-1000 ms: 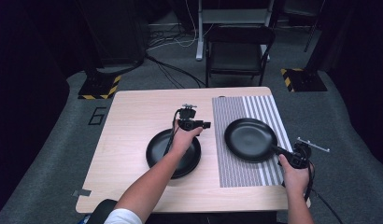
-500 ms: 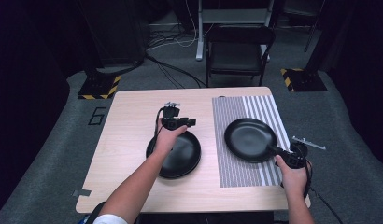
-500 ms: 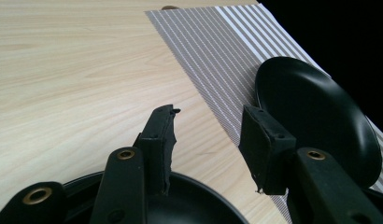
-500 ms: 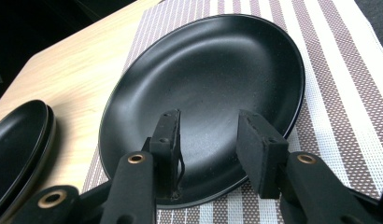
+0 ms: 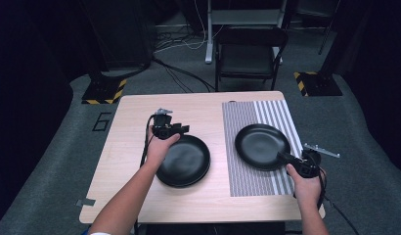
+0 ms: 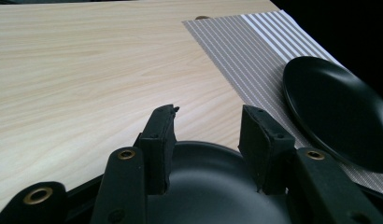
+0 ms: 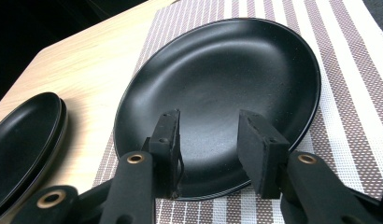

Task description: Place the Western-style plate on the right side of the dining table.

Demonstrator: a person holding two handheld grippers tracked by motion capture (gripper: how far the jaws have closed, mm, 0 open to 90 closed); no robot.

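Observation:
A stack of two black plates [image 5: 186,161] lies on the wooden table [image 5: 125,152]. One more black plate [image 5: 259,146] rests on a striped placemat [image 5: 250,183] at the right. My left gripper [image 5: 179,130] hovers over the stack's far left rim, pointing right. In the left gripper view its jaws [image 6: 208,116] stand apart with nothing between them, the stack's rim [image 6: 213,186] beneath them. My right gripper [image 5: 285,157] is at the single plate's near right rim. In the right gripper view its jaws [image 7: 208,121] are open above that plate [image 7: 227,70], not touching it.
A dark chair [image 5: 250,54] stands just past the table's far edge. Cables run over the grey floor behind the table. Bare wood stretches left of and beyond the stack. The placemat [image 7: 353,93] reaches close to the table's right edge.
My left hand has carried its gripper leftward, from above the stack's far right side to its far left rim. The right gripper has barely shifted. Both plates' positions look unchanged.

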